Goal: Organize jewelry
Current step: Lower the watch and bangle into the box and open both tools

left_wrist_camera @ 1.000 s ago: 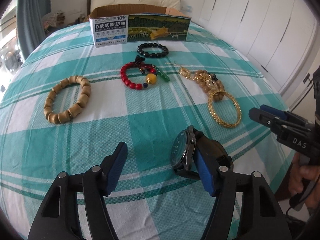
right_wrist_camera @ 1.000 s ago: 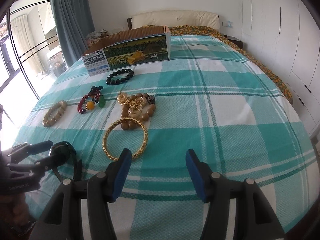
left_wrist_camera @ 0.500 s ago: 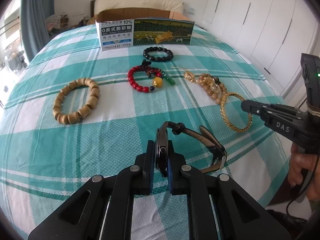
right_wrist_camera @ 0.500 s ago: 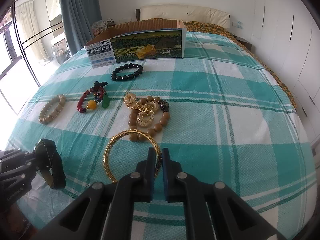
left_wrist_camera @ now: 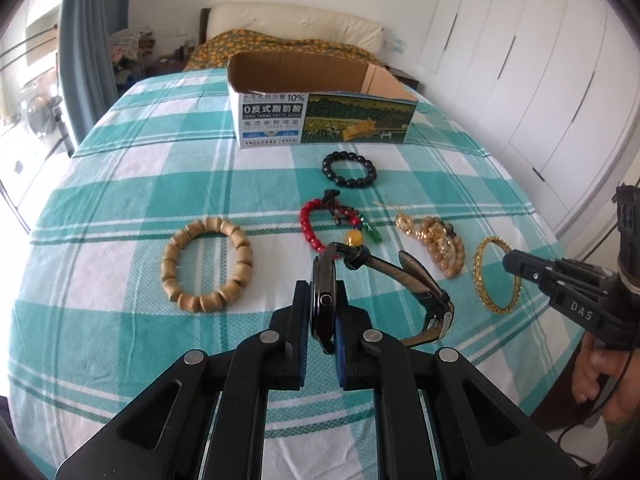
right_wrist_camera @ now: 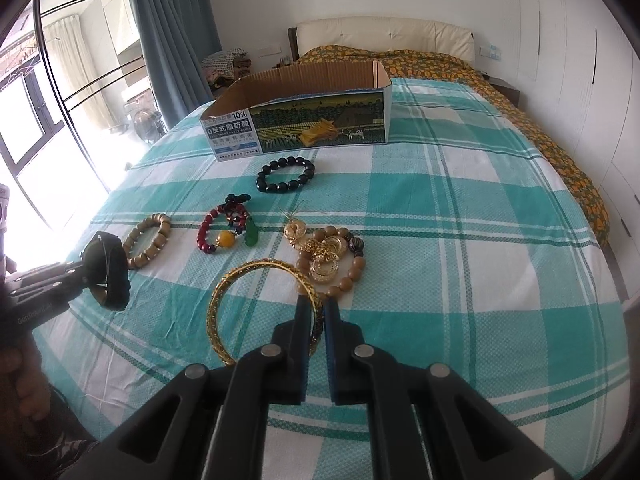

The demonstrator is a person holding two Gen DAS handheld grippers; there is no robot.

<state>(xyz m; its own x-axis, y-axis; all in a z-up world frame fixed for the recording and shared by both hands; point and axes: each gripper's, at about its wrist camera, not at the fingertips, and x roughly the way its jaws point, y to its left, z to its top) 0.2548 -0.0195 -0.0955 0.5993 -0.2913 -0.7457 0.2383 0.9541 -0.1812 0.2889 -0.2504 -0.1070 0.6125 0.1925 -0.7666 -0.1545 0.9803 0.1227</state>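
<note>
While left gripper [left_wrist_camera: 323,304] clamps round black watch [left_wrist_camera: 325,280], right gripper [right_wrist_camera: 316,320] pinches gold bangle [right_wrist_camera: 256,300].

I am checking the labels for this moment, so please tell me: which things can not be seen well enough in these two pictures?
- Floor of the cardboard box: hidden behind its front wall in both views.
- Watch dial: edge-on in the left gripper; a dark blur in the right view.
- Gold bangle under the right gripper: fingers cover the clamped section.
- Gold chain pile: tangled; piece count unclear.
</note>
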